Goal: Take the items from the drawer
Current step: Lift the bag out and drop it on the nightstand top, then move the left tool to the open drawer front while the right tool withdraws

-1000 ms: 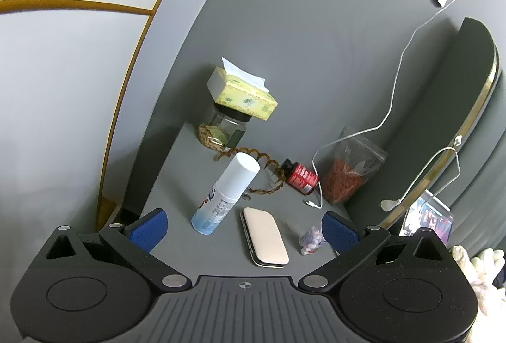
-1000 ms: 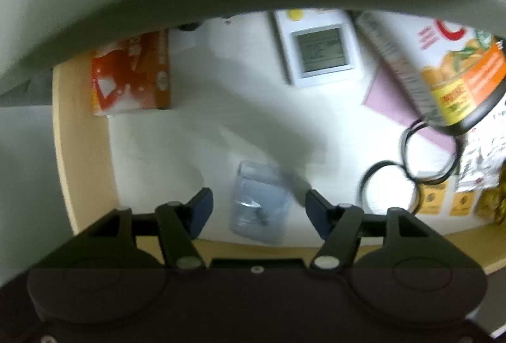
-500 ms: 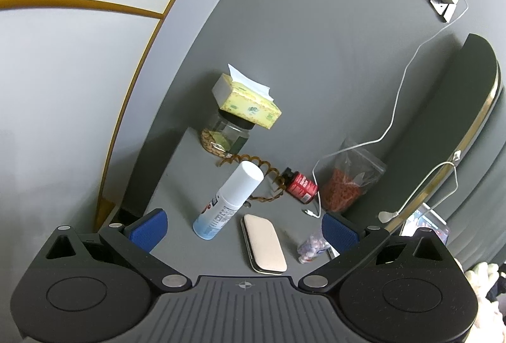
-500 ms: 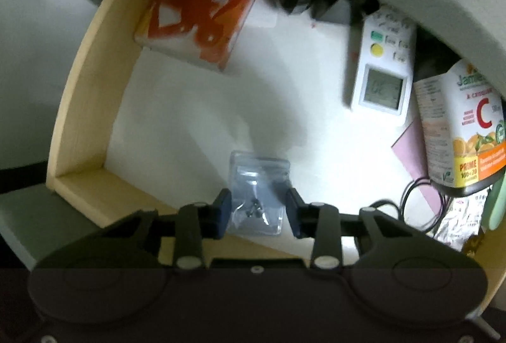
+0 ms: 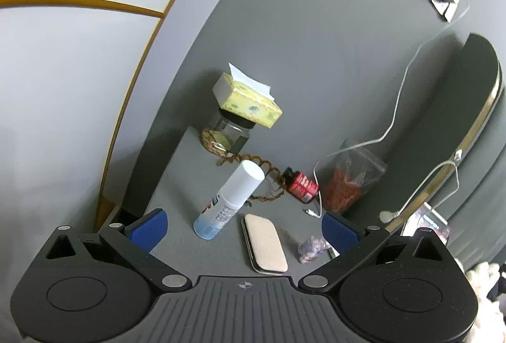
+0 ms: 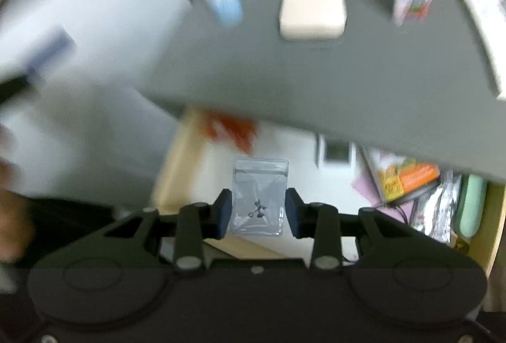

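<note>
Now the right gripper (image 6: 257,210) clamps a small clear bag (image 6: 259,194) above the open drawer (image 6: 177,172), so one item is on its way out. Next it needs a free spot on the grey tabletop (image 5: 186,194), near the spray bottle (image 5: 229,199), while the left gripper (image 5: 243,230) hangs spread and empty.

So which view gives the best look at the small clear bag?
The right wrist view. The small clear bag sits sharp and centred, clamped between the right gripper pads above the open drawer, with small dark parts visible inside. The left wrist view shows none of it, only the grey tabletop.
</note>
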A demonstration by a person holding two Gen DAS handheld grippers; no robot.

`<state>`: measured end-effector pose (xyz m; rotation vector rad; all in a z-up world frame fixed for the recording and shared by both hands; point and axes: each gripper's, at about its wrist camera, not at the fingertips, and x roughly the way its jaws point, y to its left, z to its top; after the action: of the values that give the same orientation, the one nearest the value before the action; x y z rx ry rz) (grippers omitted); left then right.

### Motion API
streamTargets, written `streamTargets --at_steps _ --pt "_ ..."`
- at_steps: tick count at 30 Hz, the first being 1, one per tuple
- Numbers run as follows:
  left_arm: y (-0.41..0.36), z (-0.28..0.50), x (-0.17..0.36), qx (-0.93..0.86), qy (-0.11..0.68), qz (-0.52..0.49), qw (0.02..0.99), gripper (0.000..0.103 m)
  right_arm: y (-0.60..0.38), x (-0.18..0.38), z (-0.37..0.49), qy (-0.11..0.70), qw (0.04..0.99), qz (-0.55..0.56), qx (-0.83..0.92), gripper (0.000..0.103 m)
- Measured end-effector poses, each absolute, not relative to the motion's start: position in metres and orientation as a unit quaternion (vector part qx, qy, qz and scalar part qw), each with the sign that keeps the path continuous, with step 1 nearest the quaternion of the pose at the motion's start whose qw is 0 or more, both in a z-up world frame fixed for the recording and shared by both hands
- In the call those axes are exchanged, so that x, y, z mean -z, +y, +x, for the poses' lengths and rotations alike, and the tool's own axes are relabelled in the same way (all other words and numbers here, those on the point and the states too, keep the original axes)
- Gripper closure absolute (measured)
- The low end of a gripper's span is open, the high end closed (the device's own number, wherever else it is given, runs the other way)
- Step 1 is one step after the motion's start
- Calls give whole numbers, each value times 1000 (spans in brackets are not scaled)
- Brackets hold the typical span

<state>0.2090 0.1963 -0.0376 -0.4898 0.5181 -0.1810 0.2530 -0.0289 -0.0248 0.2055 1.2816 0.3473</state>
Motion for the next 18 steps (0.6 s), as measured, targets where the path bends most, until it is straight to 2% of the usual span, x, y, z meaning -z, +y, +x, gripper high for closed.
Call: streamTargets --at_steps 4,9,10,12,15,18 --pt "189 211 38 90 257 -218 937 0 -54 -5 292 557 824 29 -101 67" --pt "182 213 39 93 260 -196 941 0 -53 69 334 597 799 -20 -75 66" --pt "181 213 39 94 262 -192 941 0 -46 90 333 599 797 -22 -77 64" --pt "179 214 40 98 264 -182 942 0 -40 99 335 590 803 -23 -84 59" --pt "176 215 41 103 268 -170 943 0 -48 66 316 555 828 12 -82 49" --pt "171 216 42 108 270 -156 944 0 -73 37 291 511 853 68 -79 46"
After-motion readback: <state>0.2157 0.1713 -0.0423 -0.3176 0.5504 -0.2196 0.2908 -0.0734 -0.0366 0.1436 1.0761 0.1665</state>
